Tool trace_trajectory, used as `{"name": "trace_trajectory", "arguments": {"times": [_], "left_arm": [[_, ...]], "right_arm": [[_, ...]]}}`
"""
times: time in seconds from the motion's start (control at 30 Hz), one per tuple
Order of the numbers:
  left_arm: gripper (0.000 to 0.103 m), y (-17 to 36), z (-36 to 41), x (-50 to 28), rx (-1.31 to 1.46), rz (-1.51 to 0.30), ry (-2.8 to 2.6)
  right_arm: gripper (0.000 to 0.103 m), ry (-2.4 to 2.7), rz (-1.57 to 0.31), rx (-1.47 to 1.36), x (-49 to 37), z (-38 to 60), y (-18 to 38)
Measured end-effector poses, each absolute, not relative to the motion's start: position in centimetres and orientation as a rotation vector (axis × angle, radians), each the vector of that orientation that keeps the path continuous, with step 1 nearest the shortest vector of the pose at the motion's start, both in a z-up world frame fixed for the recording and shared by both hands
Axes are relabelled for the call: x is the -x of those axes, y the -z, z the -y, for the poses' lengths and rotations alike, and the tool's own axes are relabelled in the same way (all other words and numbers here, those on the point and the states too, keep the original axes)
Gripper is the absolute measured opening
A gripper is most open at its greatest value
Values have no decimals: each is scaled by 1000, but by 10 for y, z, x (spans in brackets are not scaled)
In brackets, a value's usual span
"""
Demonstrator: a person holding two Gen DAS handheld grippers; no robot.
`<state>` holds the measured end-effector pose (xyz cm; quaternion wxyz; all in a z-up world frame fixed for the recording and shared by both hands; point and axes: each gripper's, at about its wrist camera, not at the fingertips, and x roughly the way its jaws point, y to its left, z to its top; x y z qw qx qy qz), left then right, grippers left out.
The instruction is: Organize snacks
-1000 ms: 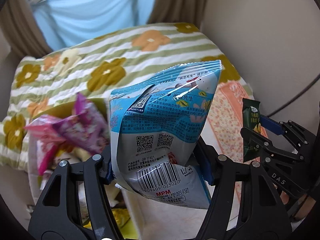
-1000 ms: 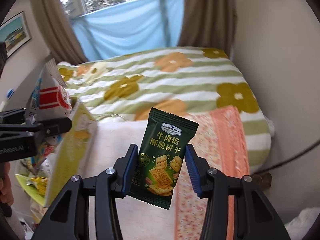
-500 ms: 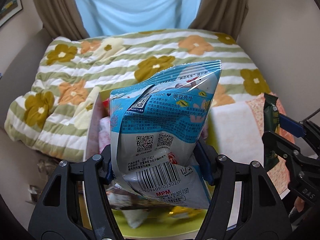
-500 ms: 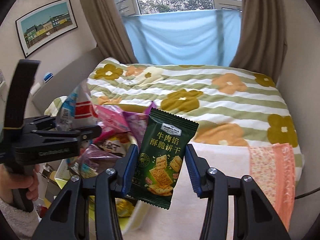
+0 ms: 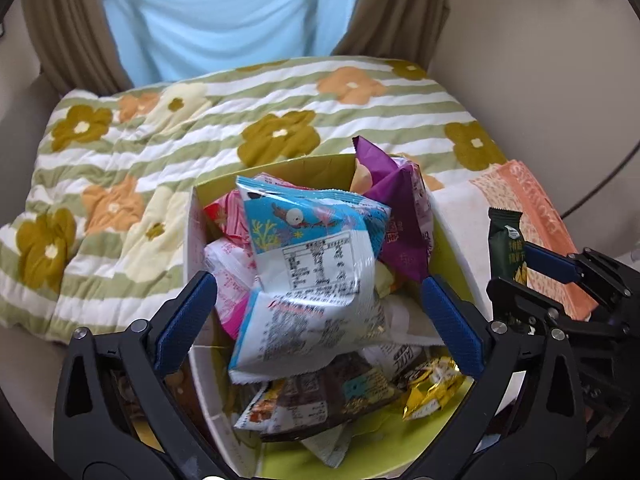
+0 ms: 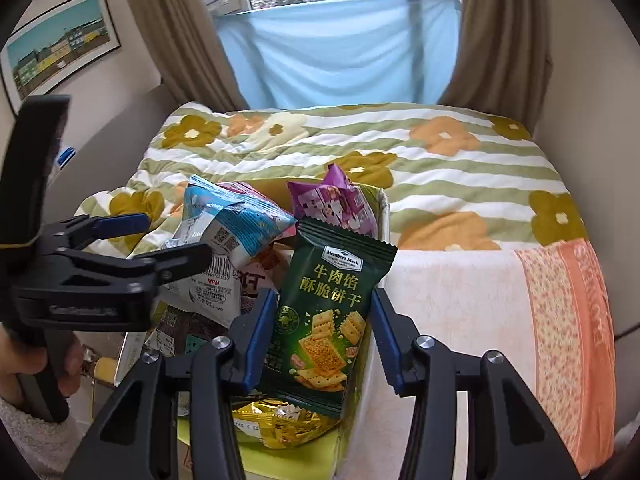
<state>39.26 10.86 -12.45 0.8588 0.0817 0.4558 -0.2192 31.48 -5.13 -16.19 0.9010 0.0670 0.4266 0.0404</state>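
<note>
Nearest the right wrist camera, the right gripper (image 6: 324, 316) is clamping a dark green cracker packet (image 6: 330, 304) upright between its blue pads, just above the near corner of the snack box (image 6: 385, 216). In the left wrist view the left gripper (image 5: 320, 320) is standing wide: its jaws have just been opening, and the blue and white snack bag (image 5: 312, 280) is lying loose between them, touching neither pad and blurred, so it is probably dropping or just landing on the heap of packets in the box.

To do this step well, I judge the left gripper should be lifting straight up and clear, keeping its jaws spread so that neither pad is catching the bag's crimped edge and dragging it back out. The heap is sitting high, with a purple packet (image 5: 394, 216) poking above the far rim, so the green packet is best let go low over the emptier near side, where a gold wrapper (image 6: 276, 424) is lying, not on the crest where it may slide off.

Beyond the box, a flowered striped quilt (image 6: 400, 152) is covering the bed, with a blue cloth (image 6: 340, 52) hanging under the window.
</note>
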Motion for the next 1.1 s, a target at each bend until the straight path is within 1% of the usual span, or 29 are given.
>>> {"name": "trace_trajectory", "arguments": {"times": [0.23, 0.4, 0.43, 0.47, 0.5, 0.53, 0.57, 0.8, 0.93, 1.1], "left_arm": [[102, 114, -150, -367, -189, -884, 446], [102, 117, -166, -356, -178, -884, 416], [102, 119, -171, -354, -173, -888, 410], [102, 120, -175, -351, -169, -893, 403], [102, 122, -177, -348, -166, -896, 393], [102, 123, -184, -344, -160, -890, 365], [102, 125, -189, -341, -157, -891, 348], [102, 129, -207, -323, -93, -905, 313], [102, 116, -204, -302, -85, -879, 293], [102, 86, -189, -263, -88, -815, 260]], "right_arm": [[44, -31, -882, -133, -304, 28, 158], [44, -77, -916, -130, -312, 12, 163], [50, -79, -917, -131, -315, 10, 164], [67, -74, -920, -127, -316, 8, 165], [77, -66, -918, -125, -315, 6, 165], [91, -57, -908, -130, -312, 6, 164], [93, -55, -901, -136, -308, 4, 164], [93, -13, -894, -139, -283, 2, 164], [93, -25, -840, -134, -267, 7, 149], [93, -34, -743, -102, -238, 22, 121]]}}
